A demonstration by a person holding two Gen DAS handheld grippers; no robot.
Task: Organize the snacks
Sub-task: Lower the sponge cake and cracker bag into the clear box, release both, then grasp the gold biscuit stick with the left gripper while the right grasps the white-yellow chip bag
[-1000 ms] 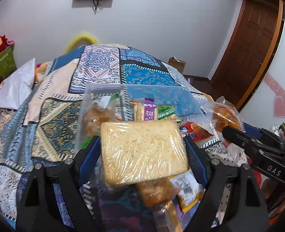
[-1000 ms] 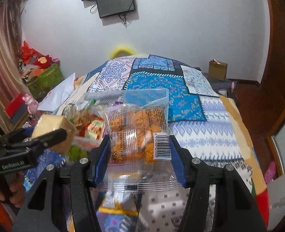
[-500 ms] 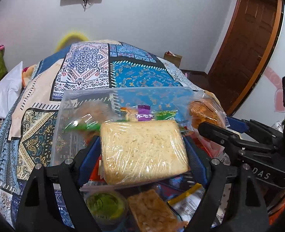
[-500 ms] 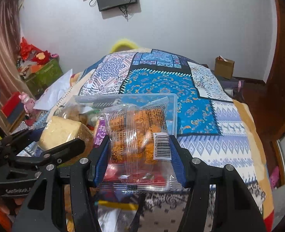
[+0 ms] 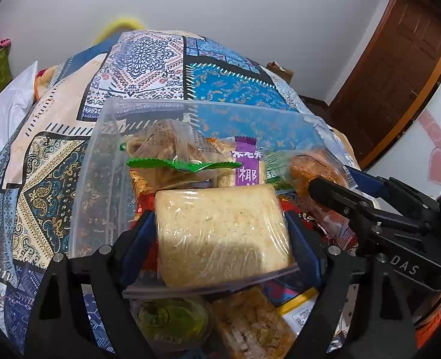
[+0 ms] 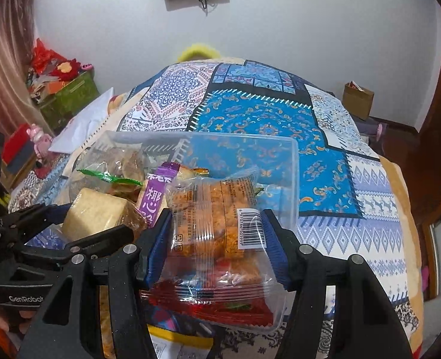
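Observation:
My left gripper (image 5: 220, 233) is shut on a pale wrapped bread slab (image 5: 220, 230) and holds it over the near edge of a clear plastic box (image 5: 100, 155). My right gripper (image 6: 217, 236) is shut on a clear packet of orange snacks (image 6: 217, 218) and holds it over the same box (image 6: 292, 179). The box holds several snacks: a purple-labelled packet (image 5: 247, 173), a green-edged bag (image 5: 178, 164) and red wrappers (image 6: 220, 308). The bread slab (image 6: 97, 212) and left gripper also show in the right wrist view, and the right gripper (image 5: 355, 200) in the left wrist view.
The box stands on a bed with a blue patterned quilt (image 6: 265, 113). Loose snacks lie in front of the box: a green cup (image 5: 166, 317), an orange crumbly bar (image 5: 250, 326) and a yellow-edged packet (image 6: 178, 341). A white pillow (image 5: 7, 110) lies at the left.
Both grippers have moved forward and down with their packets, from in front of the box to over it. Both stay shut on their loads.

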